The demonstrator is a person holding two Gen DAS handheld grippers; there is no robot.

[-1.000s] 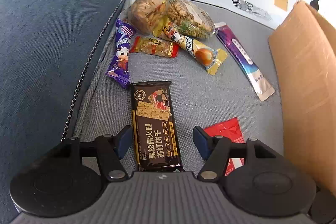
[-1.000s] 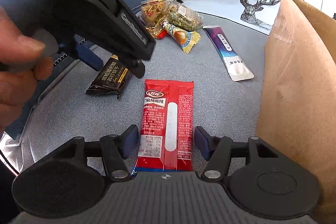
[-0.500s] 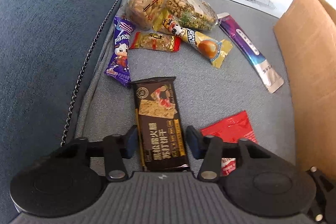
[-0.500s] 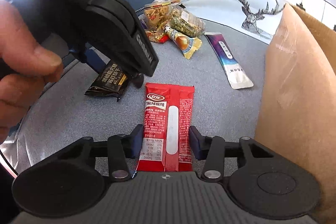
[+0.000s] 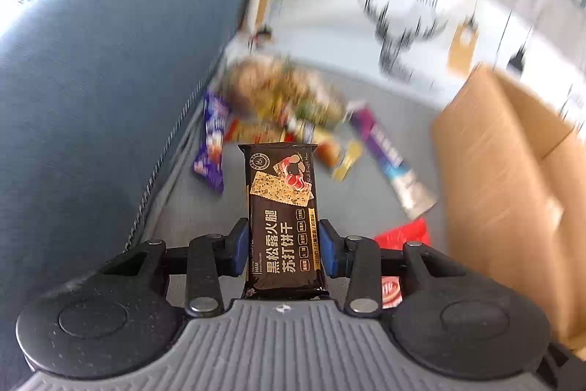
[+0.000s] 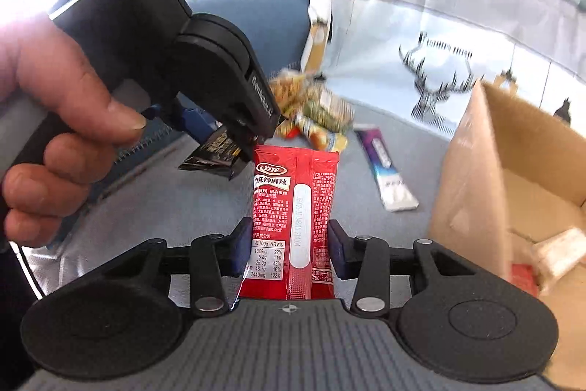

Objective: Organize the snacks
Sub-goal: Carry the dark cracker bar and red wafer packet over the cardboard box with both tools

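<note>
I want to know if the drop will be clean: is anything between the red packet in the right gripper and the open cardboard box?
Nothing visible blocks it. The red packet, clamped in the right gripper, has only bare cushion between it and the cardboard box to its right; it must clear the near wall. The purple-and-white sachet lies flat, farther back.

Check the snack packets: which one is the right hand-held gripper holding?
The red packet, clamped in the right hand-held gripper. The dark brown cracker packet is in the left one; the others lie on the cushion.
</note>
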